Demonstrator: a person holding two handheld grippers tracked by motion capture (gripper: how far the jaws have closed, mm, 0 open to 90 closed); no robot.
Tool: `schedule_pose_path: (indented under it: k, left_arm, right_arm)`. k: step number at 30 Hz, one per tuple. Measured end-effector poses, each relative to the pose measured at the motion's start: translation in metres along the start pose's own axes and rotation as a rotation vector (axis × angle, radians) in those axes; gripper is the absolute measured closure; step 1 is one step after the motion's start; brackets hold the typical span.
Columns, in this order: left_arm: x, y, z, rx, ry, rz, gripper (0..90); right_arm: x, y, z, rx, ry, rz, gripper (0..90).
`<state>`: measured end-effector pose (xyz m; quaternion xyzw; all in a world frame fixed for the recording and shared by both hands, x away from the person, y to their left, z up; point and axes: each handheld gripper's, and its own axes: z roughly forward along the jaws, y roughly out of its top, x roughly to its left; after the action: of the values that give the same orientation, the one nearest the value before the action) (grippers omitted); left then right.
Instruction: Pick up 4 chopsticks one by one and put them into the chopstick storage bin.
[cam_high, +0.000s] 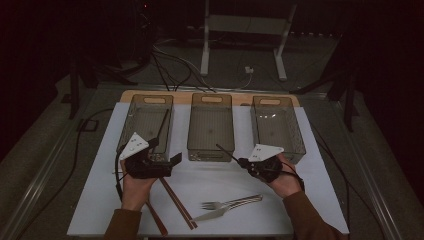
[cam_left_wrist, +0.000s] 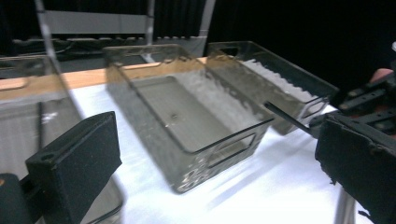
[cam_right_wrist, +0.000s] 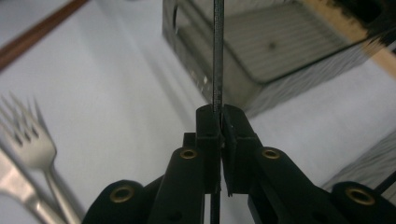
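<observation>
Pinching a thin black chopstick (cam_right_wrist: 217, 56), the right gripper (cam_right_wrist: 219, 116) holds it over bare white mat (cam_high: 300, 200) near the middle bin's (cam_high: 210, 125) front edge. Left gripper (cam_high: 172, 162) gapes empty beside the left bin (cam_high: 145, 122), where another dark chopstick (cam_high: 163, 125) leans, dim and hard to trace. Forks (cam_high: 230, 204) lie nearby.

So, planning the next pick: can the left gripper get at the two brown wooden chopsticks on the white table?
Probably yes: the left gripper is open and empty, and the brown wooden chopsticks lie uncovered right beside that hand.
</observation>
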<state>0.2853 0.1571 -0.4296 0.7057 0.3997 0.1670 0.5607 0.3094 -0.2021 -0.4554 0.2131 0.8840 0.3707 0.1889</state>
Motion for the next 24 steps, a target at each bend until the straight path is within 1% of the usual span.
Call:
schedule_pose_path:
  k: [4,6,7,10,14,15,16,18,20,22,24]
  left_arm:
    - [-0.006,0.004,0.012,0.004,-0.03,-0.001,1.1]
    - [-0.009,0.006,0.018,0.012,-0.042,0.001,1.1]
    - [-0.01,0.007,0.021,0.016,-0.048,0.001,1.2]
    - [-0.015,0.011,0.031,0.016,-0.074,-0.004,1.7]
    - [-0.023,0.017,0.042,0.019,-0.11,-0.006,1.9]
    - [-0.025,0.019,0.045,0.016,-0.115,-0.012,4.3]
    - [-0.027,0.02,0.047,0.015,-0.124,-0.012,6.0]
    - [-0.031,0.023,0.053,0.017,-0.128,-0.011,8.6]
    - [-0.034,0.025,0.057,0.012,-0.133,-0.018,15.9]
    - [-0.035,0.027,0.061,0.009,-0.151,-0.023,18.1]
    - [-0.036,0.027,0.064,0.007,-0.164,-0.032,25.6]
  right_arm:
    - [-0.004,0.009,-0.001,-0.034,-0.021,0.022,85.8]
    - [-0.005,0.014,-0.002,-0.064,-0.033,0.032,85.8]
    - [-0.006,0.017,-0.004,-0.079,-0.03,0.047,85.8]
    - [-0.006,0.024,-0.007,-0.132,-0.036,0.065,85.7]
    - [-0.005,0.033,-0.009,-0.19,-0.031,0.095,85.8]
    - [-0.004,0.035,-0.009,-0.204,-0.027,0.102,85.8]
    - [-0.003,0.037,-0.008,-0.217,-0.026,0.106,85.7]
    - [-0.002,0.04,-0.007,-0.24,-0.016,0.118,85.7]
    - [0.001,0.043,-0.006,-0.256,-0.011,0.126,85.8]
    - [0.003,0.045,-0.004,-0.27,0.001,0.134,85.7]
    - [0.005,0.047,-0.002,-0.279,0.016,0.139,85.8]
